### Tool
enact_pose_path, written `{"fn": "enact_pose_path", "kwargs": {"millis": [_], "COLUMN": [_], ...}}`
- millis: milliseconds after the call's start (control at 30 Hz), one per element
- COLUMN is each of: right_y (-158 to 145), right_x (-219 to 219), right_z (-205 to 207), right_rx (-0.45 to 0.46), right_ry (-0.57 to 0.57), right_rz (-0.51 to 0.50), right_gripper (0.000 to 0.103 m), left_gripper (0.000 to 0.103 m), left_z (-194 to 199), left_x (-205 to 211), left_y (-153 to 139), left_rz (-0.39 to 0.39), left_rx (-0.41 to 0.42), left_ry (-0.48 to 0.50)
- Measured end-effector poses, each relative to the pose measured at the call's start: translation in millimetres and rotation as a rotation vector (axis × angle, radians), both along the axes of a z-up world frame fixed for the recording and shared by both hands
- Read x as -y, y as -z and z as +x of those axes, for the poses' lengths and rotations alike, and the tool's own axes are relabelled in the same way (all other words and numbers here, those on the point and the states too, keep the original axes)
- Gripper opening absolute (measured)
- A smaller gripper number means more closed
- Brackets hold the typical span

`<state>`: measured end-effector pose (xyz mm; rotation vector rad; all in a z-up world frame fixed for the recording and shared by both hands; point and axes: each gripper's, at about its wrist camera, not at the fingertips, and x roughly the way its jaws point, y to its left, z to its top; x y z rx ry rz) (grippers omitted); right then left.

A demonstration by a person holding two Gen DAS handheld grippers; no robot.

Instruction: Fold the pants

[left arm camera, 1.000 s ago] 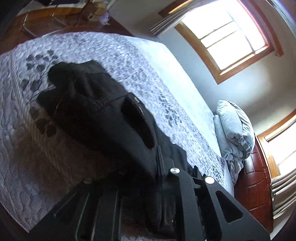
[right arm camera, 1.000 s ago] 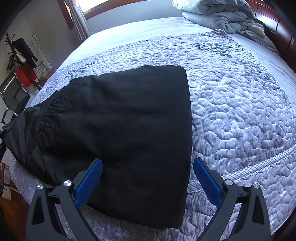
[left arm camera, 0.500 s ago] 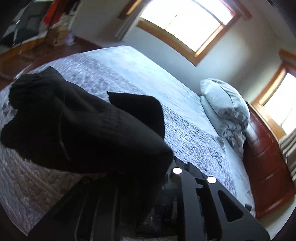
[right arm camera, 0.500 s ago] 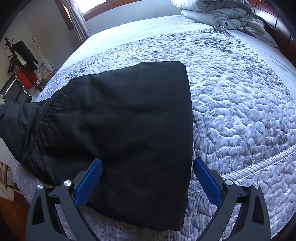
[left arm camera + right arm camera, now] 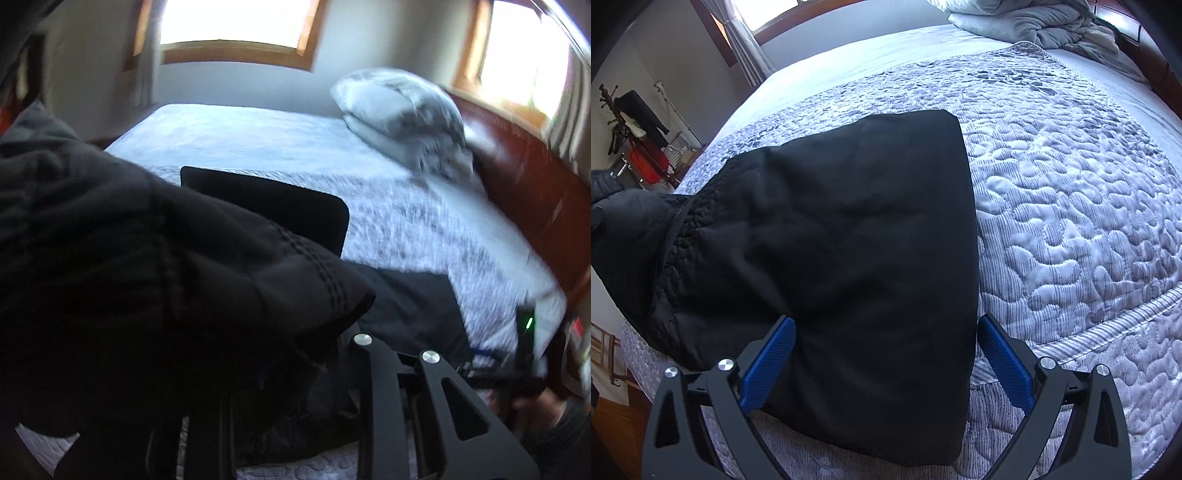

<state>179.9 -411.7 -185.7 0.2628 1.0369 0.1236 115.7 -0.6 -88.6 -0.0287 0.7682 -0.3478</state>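
A: Where are the pants [image 5: 849,236]?

B: On the quilt [image 5: 1071,206], near the bed's foot edge. They're black, lying folded over, with a straight edge on the right side in the right wrist view. The waistband end [image 5: 147,280] is lifted off the bed on the left.

A: Lifted by what?

B: The left gripper [image 5: 295,391]. Cloth is bunched up over it and hides the fingertips, so you can't see the jaws themselves, but the fabric hangs from it; it's clenched on the pants.

A: And the right gripper [image 5: 886,354]?

B: Released. Its blue pads [image 5: 768,362] stand wide apart, low over the near end of the pants, one pad over the cloth and the other at its right edge. Whether they touch the fabric I can't tell.

A: What else is around?

B: A rumpled grey pillow [image 5: 402,118] at the head of the bed, against a dark wooden headboard [image 5: 532,192]. A window [image 5: 236,26] with a wood frame on the far wall. In the right wrist view, a coat rack [image 5: 631,122] in the left corner and a curtain [image 5: 738,40]. The left view is blurred.
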Motion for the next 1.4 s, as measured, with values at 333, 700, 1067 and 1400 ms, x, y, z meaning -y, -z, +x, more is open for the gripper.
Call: {"fn": "enact_pose_path", "kwargs": {"millis": [333,700,1067,1400], "right_y": [9,7,-36,-76], "right_x": [9,21,36,33], "right_z": [-1,-1,0,28], "right_rx": [-0.010,-0.022,0.033,0.054], "right_ry": [0.006,0.011,0.044,0.029], "right_rz": [0.049,0.062,0.105,0.199], "right_gripper": [0.099,0.099,0.099,0.099], "left_gripper": [0.029,0.055,0.095,0.099], "left_z": [-20,-18,2,-8], "left_x": [109,101,1,-12], "left_y": [46,54,40,-5], "left_rz": [0.451,0.285,-0.084,-0.007], "left_rx": [-0.021,-0.091,-0.201,-0.106], "left_ry": [0.371,0.406,-0.058,-0.182]}}
